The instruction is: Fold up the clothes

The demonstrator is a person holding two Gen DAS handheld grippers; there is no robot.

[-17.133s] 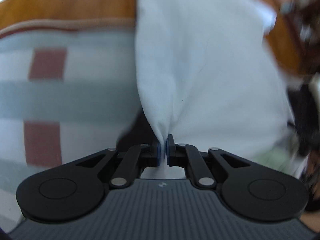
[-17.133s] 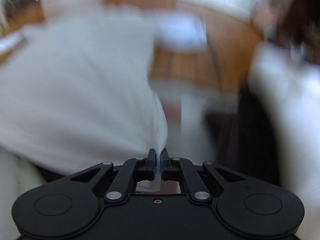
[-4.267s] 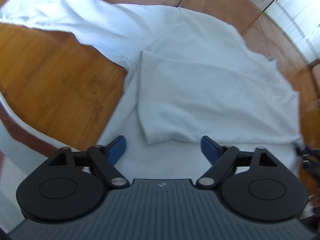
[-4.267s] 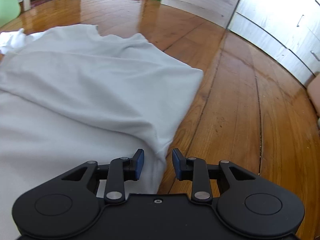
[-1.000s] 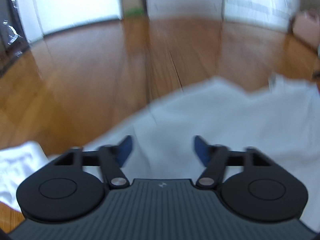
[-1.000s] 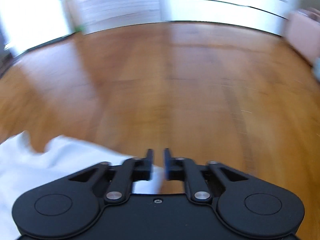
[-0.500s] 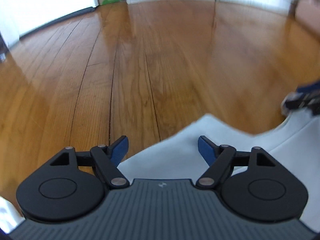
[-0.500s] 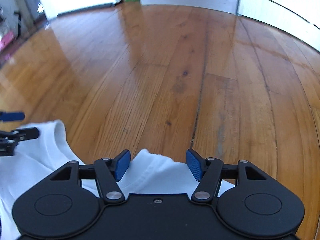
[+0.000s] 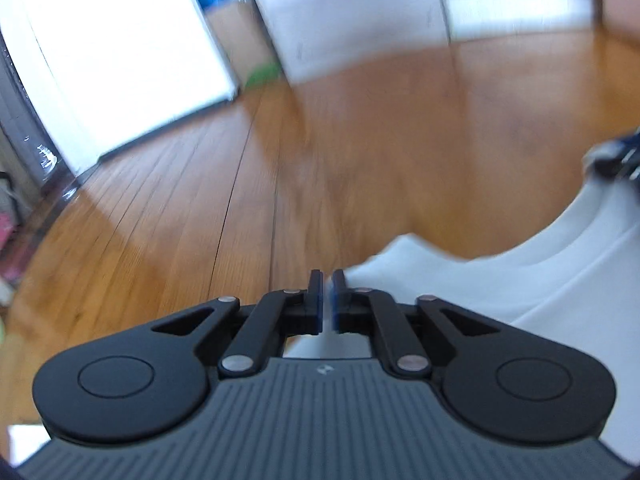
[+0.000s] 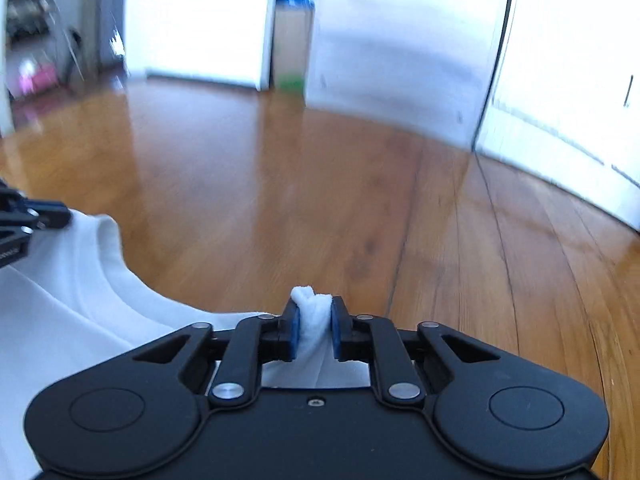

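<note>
Two grippers hold one white garment along the same edge, and the coming move turns on the line between them.

Left wrist view: the left gripper (image 9: 327, 300) has its jaws drawn nearly together, with a thin sliver of pale cloth in the gap. The frame is blurred, so the grip is judged from that sliver and from the white garment (image 9: 540, 280), which begins at the jaws and spreads to the right and below them. A curved, banded edge of the cloth, probably the neckline, runs from just right of the jaws to the far right of the frame. There the right gripper (image 9: 616, 160) shows in part, dark and smeared, at the end of that edge. The wooden floor (image 9: 180, 208) fills the frame ahead and to the left.

Right wrist view: the right gripper (image 10: 314, 322) has its jaws narrowed on a bunched tuft of the white garment (image 10: 80, 304), which pokes up between the blue pads (image 10: 294, 332). The rest of the cloth lies to the left and underneath. The same curved edge sweeps left to the left gripper (image 10: 28, 212), seen at the frame border. Bare wooden floor (image 10: 460, 220) lies ahead and to the right.

Judgement: the gripped edge runs crosswise between the grippers, with the body of the garment on the near side of both. A fold would carry that edge as one line, both grippers level. Neither is nearer the cloth; each already holds it. How many folds the garment already carries cannot be told.
</note>
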